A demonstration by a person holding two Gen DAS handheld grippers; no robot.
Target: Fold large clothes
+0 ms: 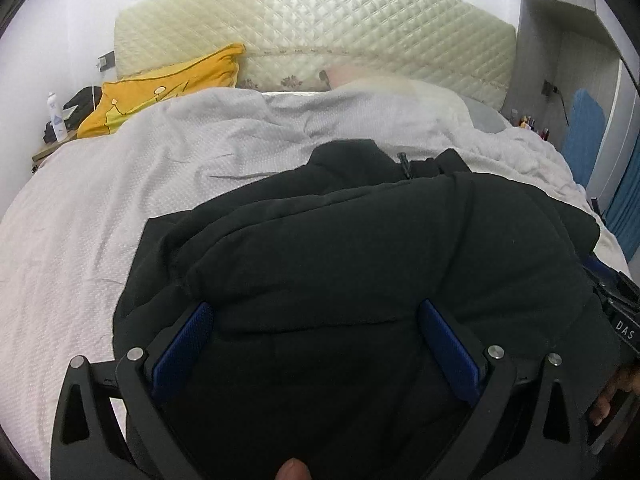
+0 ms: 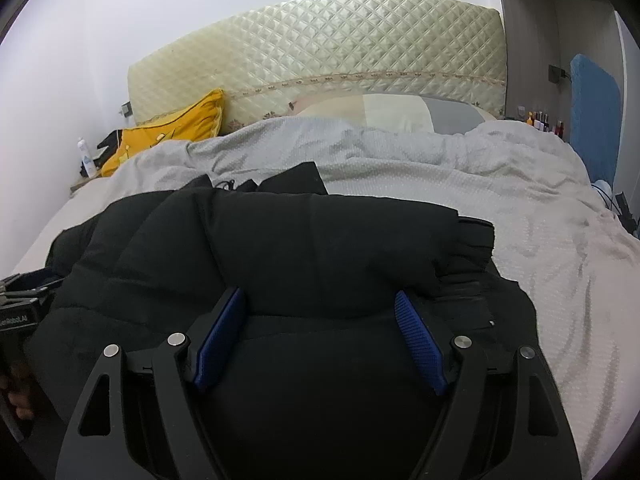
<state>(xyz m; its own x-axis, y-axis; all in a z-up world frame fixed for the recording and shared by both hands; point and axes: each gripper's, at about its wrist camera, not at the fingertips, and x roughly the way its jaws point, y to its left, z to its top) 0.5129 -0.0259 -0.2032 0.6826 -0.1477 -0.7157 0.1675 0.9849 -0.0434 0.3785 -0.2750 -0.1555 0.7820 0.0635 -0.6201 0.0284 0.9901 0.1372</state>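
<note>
Left wrist view: black padded jacket bunched on bed, fold half-made; left gripper and right gripper fingers spread, straddling bulk. Next: flatten, align edges.

The jacket lies on the bed, pillows behind it against the headboard.
</note>
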